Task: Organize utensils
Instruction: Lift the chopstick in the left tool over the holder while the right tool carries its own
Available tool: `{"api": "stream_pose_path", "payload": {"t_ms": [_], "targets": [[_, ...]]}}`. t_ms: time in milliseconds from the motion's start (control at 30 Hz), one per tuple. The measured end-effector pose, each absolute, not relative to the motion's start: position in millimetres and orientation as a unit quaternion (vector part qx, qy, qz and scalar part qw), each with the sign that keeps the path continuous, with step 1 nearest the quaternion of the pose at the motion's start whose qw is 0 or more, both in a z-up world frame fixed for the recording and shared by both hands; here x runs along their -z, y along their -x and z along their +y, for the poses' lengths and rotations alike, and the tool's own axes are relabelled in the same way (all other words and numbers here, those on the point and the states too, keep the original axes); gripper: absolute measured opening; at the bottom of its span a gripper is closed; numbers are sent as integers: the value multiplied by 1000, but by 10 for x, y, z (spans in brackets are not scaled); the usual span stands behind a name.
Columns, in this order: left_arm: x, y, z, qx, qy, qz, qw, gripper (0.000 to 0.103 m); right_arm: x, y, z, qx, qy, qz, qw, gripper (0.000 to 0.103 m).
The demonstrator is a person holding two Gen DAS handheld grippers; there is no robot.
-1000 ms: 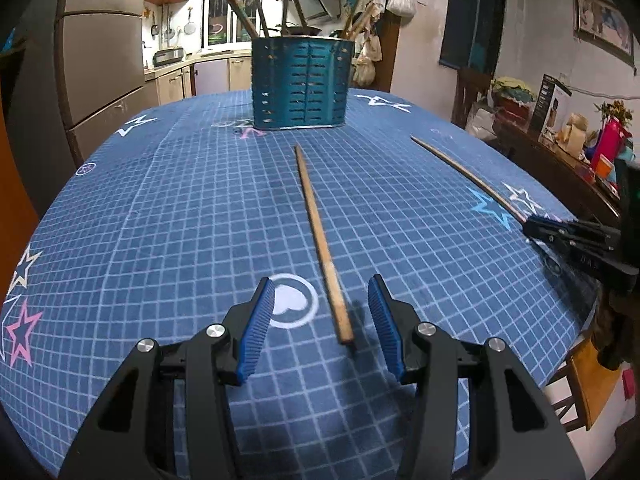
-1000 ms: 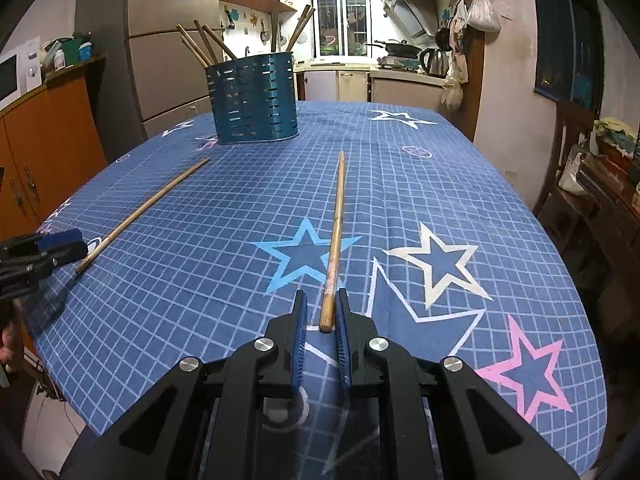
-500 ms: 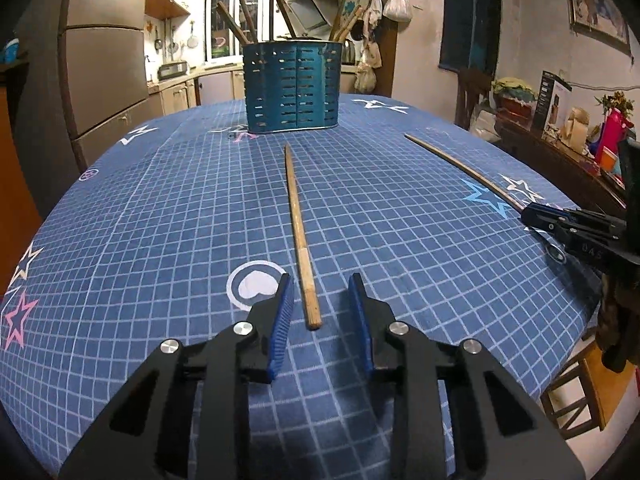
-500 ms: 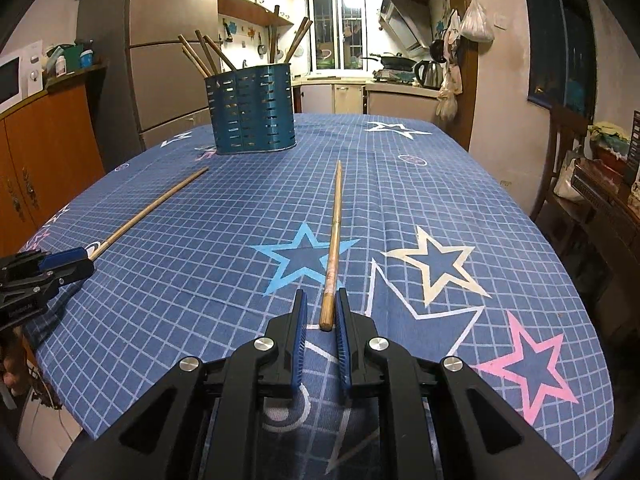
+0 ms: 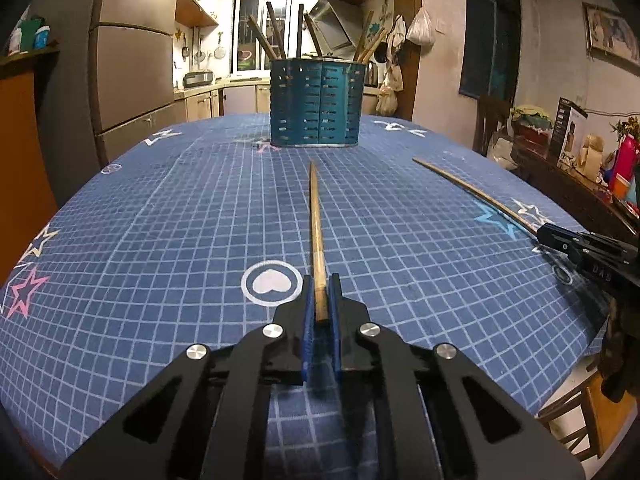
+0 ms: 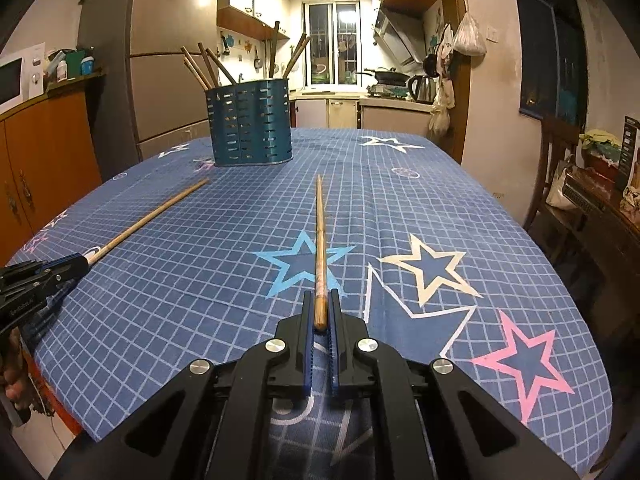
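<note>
Two long wooden chopsticks lie on the blue star-print tablecloth. My left gripper is shut on the near end of one chopstick, which points toward the teal slotted utensil holder. My right gripper is shut on the near end of the other chopstick. The holder stands at the far end with several wooden utensils in it. Each gripper shows in the other's view: the right gripper at the right edge, the left gripper at the left edge.
A fridge and orange cabinets stand to the left of the table. A chair and a cluttered sideboard are to the right. The kitchen counter lies behind.
My left gripper has moved forward and closed from wide open onto the end of its chopstick. My right gripper has stayed shut on its chopstick, lifting slightly.
</note>
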State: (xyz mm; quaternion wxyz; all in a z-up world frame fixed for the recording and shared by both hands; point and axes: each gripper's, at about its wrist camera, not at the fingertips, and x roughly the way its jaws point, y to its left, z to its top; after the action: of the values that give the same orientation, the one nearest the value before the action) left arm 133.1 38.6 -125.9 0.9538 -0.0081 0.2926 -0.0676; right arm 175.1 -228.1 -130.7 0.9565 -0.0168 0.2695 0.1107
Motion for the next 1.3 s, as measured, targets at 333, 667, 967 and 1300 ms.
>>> {"api": "stream_pose_path", "payload": {"t_ms": [333,667,967,1300], "targets": [[670,-1094,403,76,7,225,971,5,684,-1505,-2257,-132,36,196,971,7],[-89,-1183,265,89,-6,146,985,5,-110,-1680,-2177,-169,49,130,976,7],[-472,-1545,211,80,-18,123,989,5,-502,-1991,-2050,-197,42,123,972,7],[-672,-1817,301,90,0,131,987,5,-809,-2252,-1796,-223,44,124,966,7]]}}
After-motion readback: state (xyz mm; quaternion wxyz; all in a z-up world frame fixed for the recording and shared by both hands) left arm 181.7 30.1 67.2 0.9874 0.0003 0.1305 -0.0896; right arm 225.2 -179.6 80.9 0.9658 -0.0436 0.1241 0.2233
